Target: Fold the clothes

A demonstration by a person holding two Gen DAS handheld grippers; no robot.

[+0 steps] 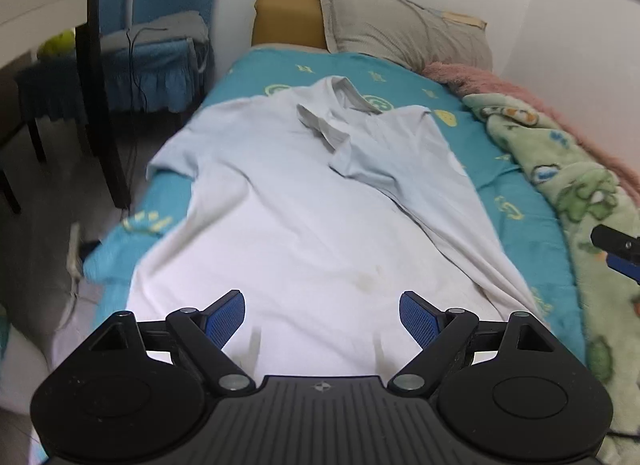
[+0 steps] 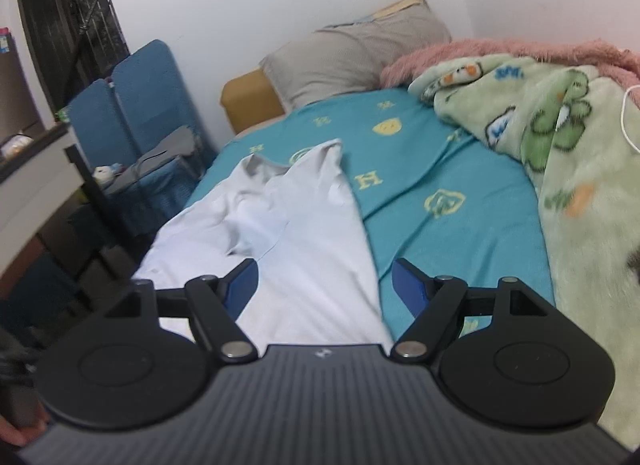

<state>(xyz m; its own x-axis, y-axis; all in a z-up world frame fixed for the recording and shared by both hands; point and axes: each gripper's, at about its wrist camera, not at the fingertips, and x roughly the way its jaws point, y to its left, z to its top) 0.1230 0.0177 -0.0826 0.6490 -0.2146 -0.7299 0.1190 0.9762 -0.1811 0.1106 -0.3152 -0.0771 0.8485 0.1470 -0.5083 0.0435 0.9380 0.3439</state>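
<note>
We see a pale blue polo shirt point(image 1: 296, 201) spread lengthwise on the teal bedsheet point(image 1: 516, 201), collar toward the grey pillow point(image 1: 404, 29), its right sleeve folded in across the chest. Our left gripper point(image 1: 322, 315) hangs above the shirt's lower part, jaws spread wide and holding nothing. Our right gripper point(image 2: 325, 285) is likewise wide apart and empty, straddling the shirt's right edge over the sheet. A green cartoon blanket point(image 2: 560, 169) lies bunched along the bed's right side
</note>
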